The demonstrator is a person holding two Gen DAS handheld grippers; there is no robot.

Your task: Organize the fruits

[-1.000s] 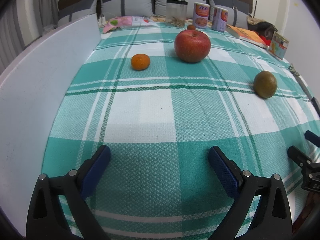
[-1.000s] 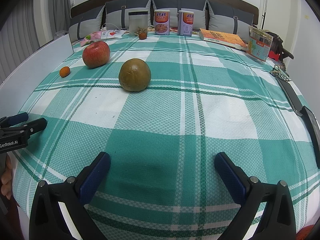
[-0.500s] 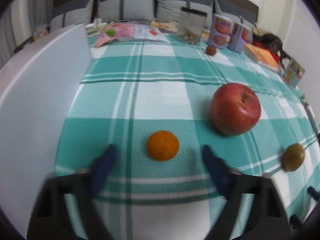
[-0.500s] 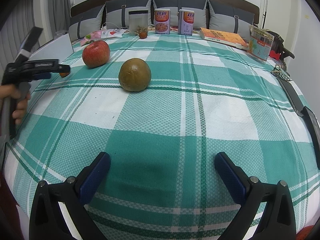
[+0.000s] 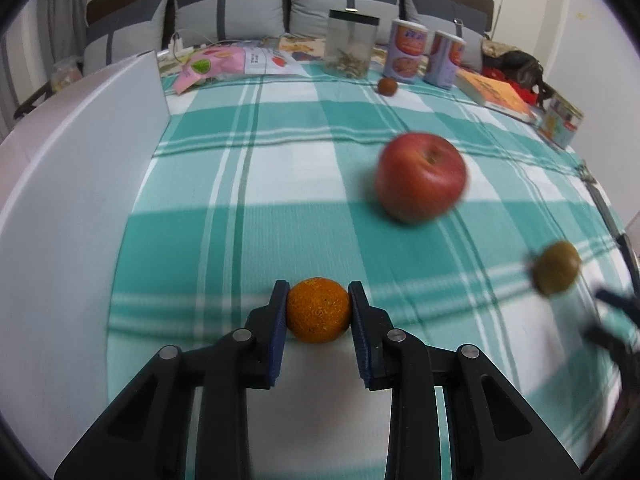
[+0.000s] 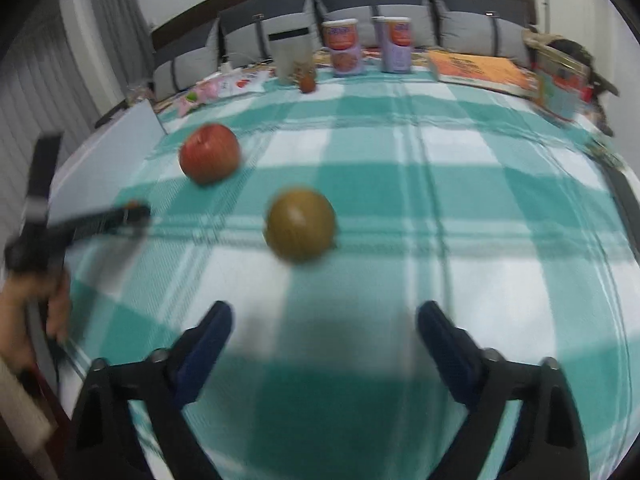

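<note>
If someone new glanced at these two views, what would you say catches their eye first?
Most likely the small orange, clamped between the blue pads of the left gripper low in the left wrist view. Next, the red apple on the green-and-white checked cloth beyond it. In the right wrist view a brownish-green fruit sits ahead of the right gripper, whose jaws are closing with nothing between them.

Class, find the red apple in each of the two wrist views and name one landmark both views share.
Left wrist view: the red apple sits right of centre on the checked cloth, beyond the left gripper.
Right wrist view: the red apple sits upper left, behind the brown-green fruit.
Shared landmark: the two printed cans at the far edge.
</note>
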